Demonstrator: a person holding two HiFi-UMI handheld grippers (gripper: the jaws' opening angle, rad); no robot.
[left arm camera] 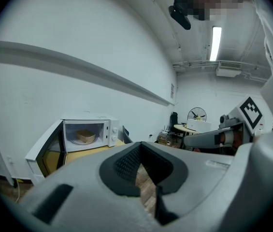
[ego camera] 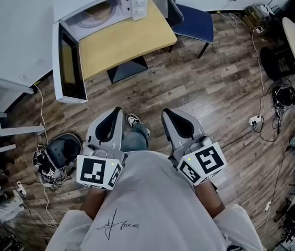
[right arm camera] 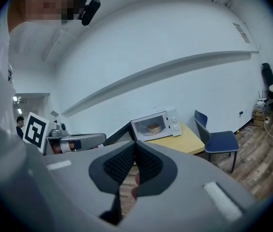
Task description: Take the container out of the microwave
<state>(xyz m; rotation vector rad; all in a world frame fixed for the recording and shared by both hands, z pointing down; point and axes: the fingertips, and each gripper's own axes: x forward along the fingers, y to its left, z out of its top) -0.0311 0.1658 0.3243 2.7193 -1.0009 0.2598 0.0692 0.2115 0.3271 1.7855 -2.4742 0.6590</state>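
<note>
Left gripper (ego camera: 117, 110): held low and close in front of the person's torso, pointing forward and slightly down over the wooden floor (ego camera: 215, 88). Its marker cube (ego camera: 99, 172) sits nearest the body.
Left gripper state: closed. Its own view shows the dark pads meeting at the tips, with nothing between them.
Right gripper (ego camera: 166, 112): beside the left one at about the same height, angled a little outward at its rear. Its marker cube (ego camera: 203, 163) is tilted toward the right.
Right gripper state: closed and empty, with the ribbed pads pressed together at the tips.
Arms: both forearms are tucked against the white shirt (ego camera: 147, 208), elbows back, with the two grippers side by side and apart from each other.
Microwave (ego camera: 110, 1): stands at the far left end of the surface (ego camera: 126, 38), well ahead of both grippers.
Microwave door (ego camera: 69, 67): swung fully open to the left, hanging out past the edge of the surface.
Container (ego camera: 97, 13): a tan, round-looking container inside the microwave cavity, resting on the turntable. Neither gripper is touching it.
Chair (ego camera: 194, 22): blue, standing just beside the right end of the surface.
</note>
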